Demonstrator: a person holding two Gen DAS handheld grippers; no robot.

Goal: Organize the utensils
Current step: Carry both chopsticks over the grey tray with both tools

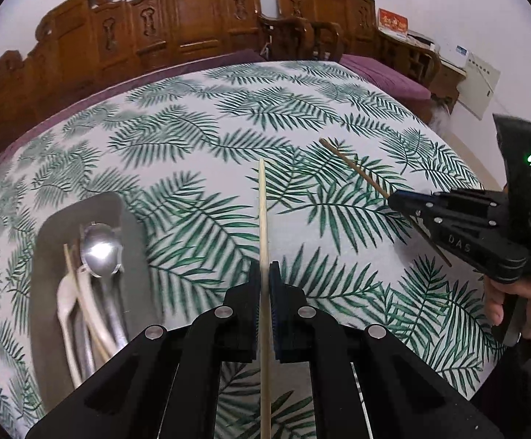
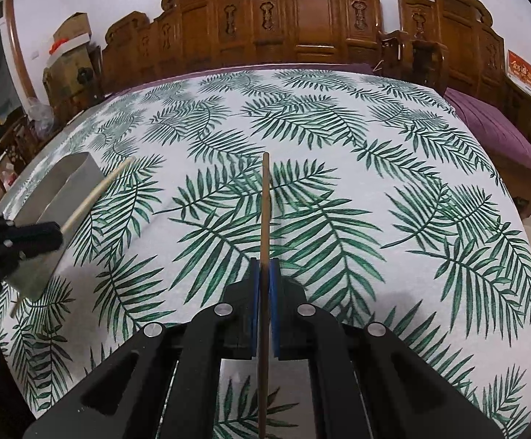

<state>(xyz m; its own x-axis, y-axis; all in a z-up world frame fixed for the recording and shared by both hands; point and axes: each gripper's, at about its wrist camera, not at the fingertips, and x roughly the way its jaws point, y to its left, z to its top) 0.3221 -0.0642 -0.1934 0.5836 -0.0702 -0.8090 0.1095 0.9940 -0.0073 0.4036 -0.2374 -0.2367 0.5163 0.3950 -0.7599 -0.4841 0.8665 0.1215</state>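
Two grippers, left gripper [image 1: 264,274] and right gripper [image 2: 264,274], each clamped one chopstick; thin sticks could pivot and miss the tray [image 1: 45,226].

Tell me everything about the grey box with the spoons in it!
The grey box is a long, narrow holder with straight walls, rounded corners and an open top; its material is hard to tell. It sits on the leaf-print tablecloth, off to the left side. Inside lie a shiny metal spoon, bowl facing up, a white plastic-looking spoon and a pale chopstick, all crowded together lengthwise. Nothing grips the box. From the right wrist view its plain outer wall shows, partly behind the left gripper.
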